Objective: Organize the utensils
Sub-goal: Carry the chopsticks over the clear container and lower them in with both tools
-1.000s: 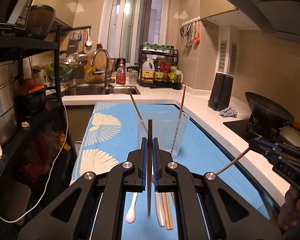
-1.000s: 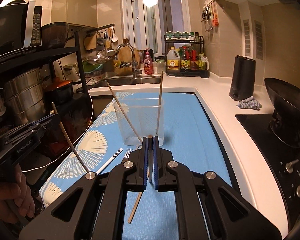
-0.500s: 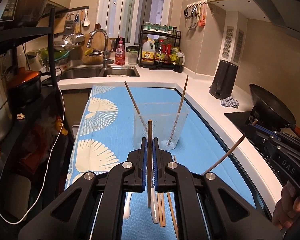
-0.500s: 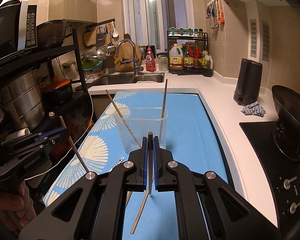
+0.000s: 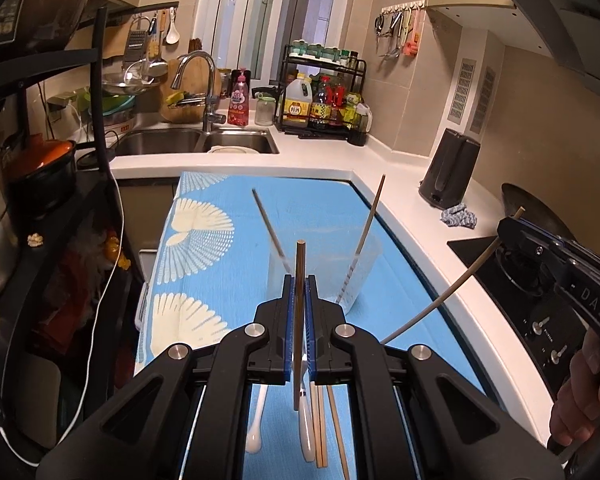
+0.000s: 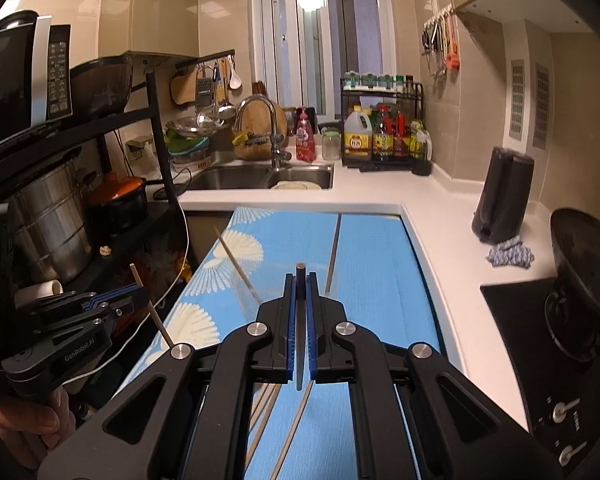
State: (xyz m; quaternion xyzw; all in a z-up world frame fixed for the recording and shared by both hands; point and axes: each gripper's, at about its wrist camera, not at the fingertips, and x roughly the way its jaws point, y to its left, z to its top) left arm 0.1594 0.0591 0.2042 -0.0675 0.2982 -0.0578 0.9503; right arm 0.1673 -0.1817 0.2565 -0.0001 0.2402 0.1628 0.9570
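left gripper [image 5: 299, 280]: clamped on a chopstick [image 5: 299, 320], held upright, mid-shaft
right gripper [image 6: 300, 280]: clamped on 2nd chopstick [image 6: 299, 332], same way
cup [image 5: 356, 276]: clear, on blue mat [image 5: 204, 240] on counter, 2 sticks already leaning inside
left on mat: spoons [image 5: 256, 420], more sticks below grippers
handling: light, stiff, thin, smooth – prob. pivots in grip; cup light, may tip if knocked

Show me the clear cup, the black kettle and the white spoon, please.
Cup [image 5: 362, 280], left wrist view, on its right wall.
Kettle [image 5: 450, 170], left wrist view, on the middle of its body.
Spoon [image 5: 256, 428], left wrist view, on its handle, low between the arms of the tongs.
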